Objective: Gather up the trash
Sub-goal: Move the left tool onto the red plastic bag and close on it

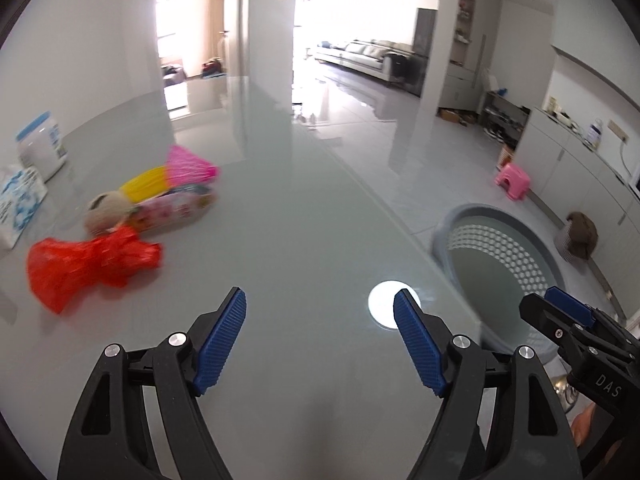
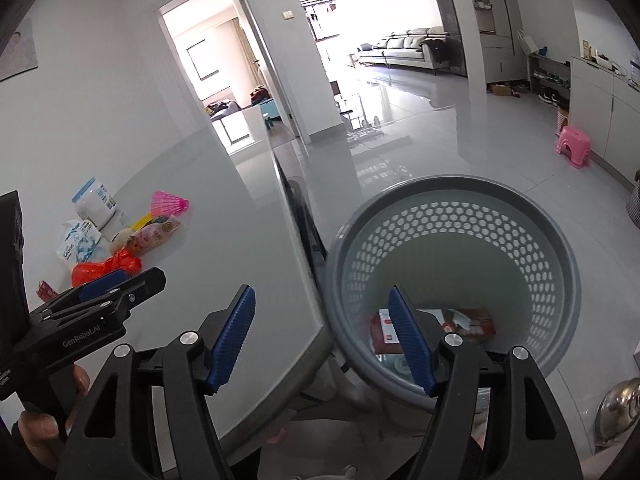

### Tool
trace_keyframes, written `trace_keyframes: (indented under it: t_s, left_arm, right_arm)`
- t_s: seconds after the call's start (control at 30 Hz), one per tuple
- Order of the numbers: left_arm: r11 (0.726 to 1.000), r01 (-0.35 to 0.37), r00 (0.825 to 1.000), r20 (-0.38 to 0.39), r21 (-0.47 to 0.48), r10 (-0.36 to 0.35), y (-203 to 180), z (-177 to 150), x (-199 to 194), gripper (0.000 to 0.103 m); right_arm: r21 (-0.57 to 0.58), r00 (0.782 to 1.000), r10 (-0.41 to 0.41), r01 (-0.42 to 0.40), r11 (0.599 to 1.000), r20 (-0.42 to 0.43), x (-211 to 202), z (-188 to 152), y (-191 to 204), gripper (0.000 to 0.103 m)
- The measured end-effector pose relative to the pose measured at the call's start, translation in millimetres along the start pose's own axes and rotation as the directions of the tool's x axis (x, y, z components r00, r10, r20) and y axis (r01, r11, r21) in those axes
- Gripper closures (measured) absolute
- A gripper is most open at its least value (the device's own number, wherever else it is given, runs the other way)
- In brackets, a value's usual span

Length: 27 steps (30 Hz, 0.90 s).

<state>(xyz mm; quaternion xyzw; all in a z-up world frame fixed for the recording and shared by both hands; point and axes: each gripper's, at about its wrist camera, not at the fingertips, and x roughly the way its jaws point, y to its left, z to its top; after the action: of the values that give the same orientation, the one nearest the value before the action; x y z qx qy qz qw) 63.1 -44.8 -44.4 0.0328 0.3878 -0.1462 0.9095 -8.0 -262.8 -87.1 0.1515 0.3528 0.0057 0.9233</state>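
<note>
**Both grippers empty; the trash pile is lying off to the left, nearer the left hand**

The left gripper [image 1: 320,320] is hovering over bare grey table [image 1: 304,208] with its blue pads standing wide apart and nothing between them. The right gripper [image 2: 322,320] is likewise gaping and holding nothing, straddling the table edge with one pad over the tabletop and the other over the mouth of the grey perforated basket [image 2: 560,248].

Taking that basket as the landmark: it is standing on the floor just beside the table's right edge, and a red-and-white carton [image 2: 476,322] is already lying at its bottom. The remaining trash is sitting well away from the basket, across the table toward the wall.

Nearest in that pile is the crumpled red plastic bag [image 1: 88,264], ahead and to the left of the left fingers, its long axis running roughly crosswise to them. Just beyond it are a brownish wad [image 1: 106,216] and a pink printed packet [image 1: 176,210], then a yellow and pink fan-shaped item [image 1: 180,172].

The left hand is judged the closer one; reaching the bag would mean swinging left and forward.
</note>
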Motion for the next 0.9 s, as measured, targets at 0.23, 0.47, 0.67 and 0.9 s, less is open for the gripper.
trace_keyframes:
  t_s: [0.23,0.47,0.67,0.9]
  left_arm:
    - [0.987,-0.116,0.993,0.016,-0.108,0.118,74,-10,-17,0.026]
    - [0.948,-0.21,0.974,0.029,-0.239,0.223,145,-9,-31,0.026]
    - [0.911,-0.268,0.954,0.045,-0.313,0.296,190,2,-36,0.025]
    - [0.905,-0.256,0.961,0.007,-0.339,0.275,222,20,-5,0.022]
  right_arm:
    - [-0.085,0.996,0.079,-0.083,0.993,-0.041,29,5,58,0.033]
    - [-0.167,0.989,0.126,-0.138,0.976,-0.08,51,9,107,0.032]
    - [-0.212,0.984,0.143,-0.162,0.964,-0.103,67,16,137,0.032]
    - [-0.228,0.981,0.149,-0.174,0.958,-0.122,83,25,159,0.032]
